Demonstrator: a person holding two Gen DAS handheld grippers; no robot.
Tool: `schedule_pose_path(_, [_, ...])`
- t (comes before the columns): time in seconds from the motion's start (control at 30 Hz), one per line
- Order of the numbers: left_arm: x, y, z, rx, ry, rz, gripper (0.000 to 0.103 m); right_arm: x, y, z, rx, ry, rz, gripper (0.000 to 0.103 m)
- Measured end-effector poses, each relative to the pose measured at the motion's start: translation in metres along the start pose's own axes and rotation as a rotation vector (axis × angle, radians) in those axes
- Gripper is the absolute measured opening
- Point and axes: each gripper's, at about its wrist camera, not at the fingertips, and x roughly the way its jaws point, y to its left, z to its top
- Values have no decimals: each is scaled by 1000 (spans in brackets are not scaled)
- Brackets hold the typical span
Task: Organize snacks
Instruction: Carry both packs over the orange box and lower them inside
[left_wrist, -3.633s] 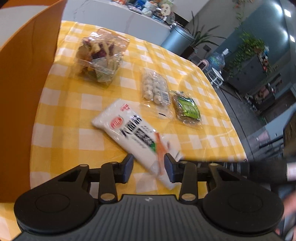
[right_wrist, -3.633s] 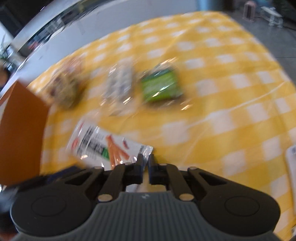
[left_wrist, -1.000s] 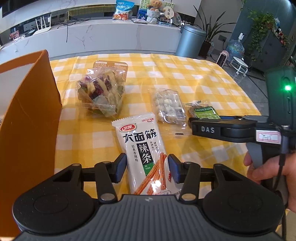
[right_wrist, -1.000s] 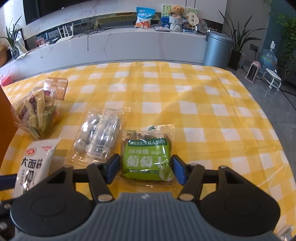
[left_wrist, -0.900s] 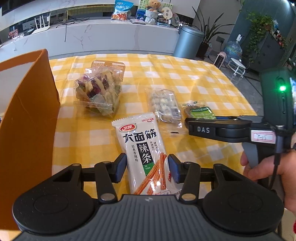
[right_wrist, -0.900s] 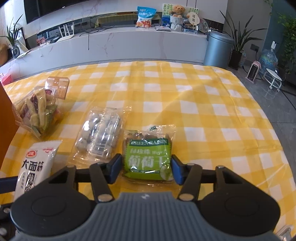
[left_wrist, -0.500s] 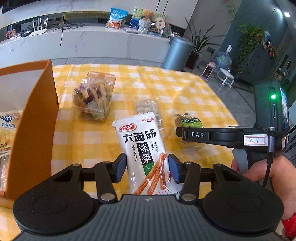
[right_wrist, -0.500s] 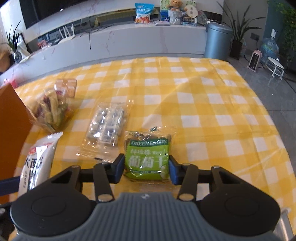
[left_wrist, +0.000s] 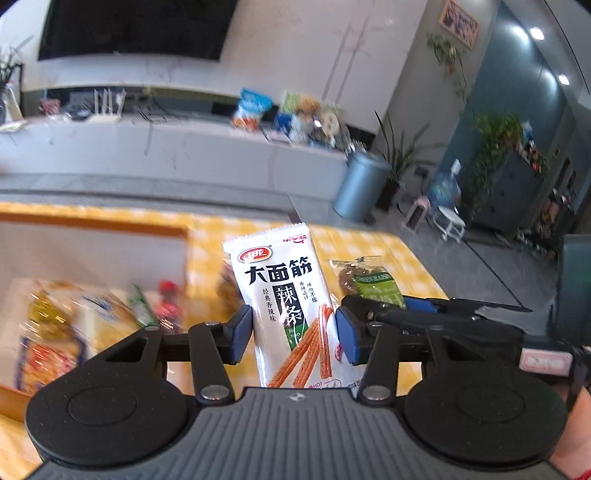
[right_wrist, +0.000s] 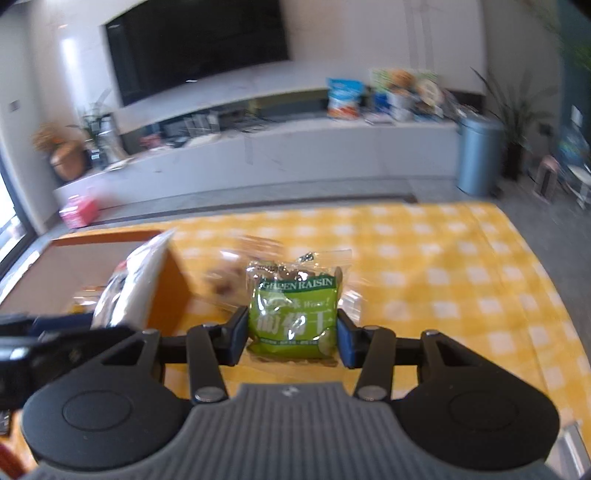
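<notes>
The left gripper (left_wrist: 293, 338) had its jaws pinching the white strip packet (left_wrist: 286, 306) across its lower half, clear of the worktop (left_wrist: 388, 254); the right gripper (right_wrist: 291, 338) had its jaws pinching the raisin bag (right_wrist: 293, 314) at both sides, also held aloft; both looked light, soft and crinkly, likely slick film, so a hold across the filled middle seemed safer than one on a sealed edge; beyond, to the left, the orange box (left_wrist: 96, 225) held blurred snacks (left_wrist: 55, 332); the checked cloth (right_wrist: 443, 258) lay farther off.
</notes>
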Motion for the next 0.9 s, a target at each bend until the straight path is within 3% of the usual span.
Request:
schedule_pose_path(0.2, [-24, 51, 18, -38, -43, 50, 56, -5, 70, 25, -102, -45, 109, 47])
schedule_pose_path(0.47, [-38, 117, 32, -68, -67, 163, 56, 23, 151, 33, -207, -7, 201, 47])
schedule_pose_path(0.67, [-36, 179, 41, -103, 10, 194, 56, 53, 194, 36, -254, 46, 251, 47])
schedule_pose_path(0.9, [-18, 241, 33, -243, 87, 200, 56, 110, 236, 39, -226, 180, 275, 47])
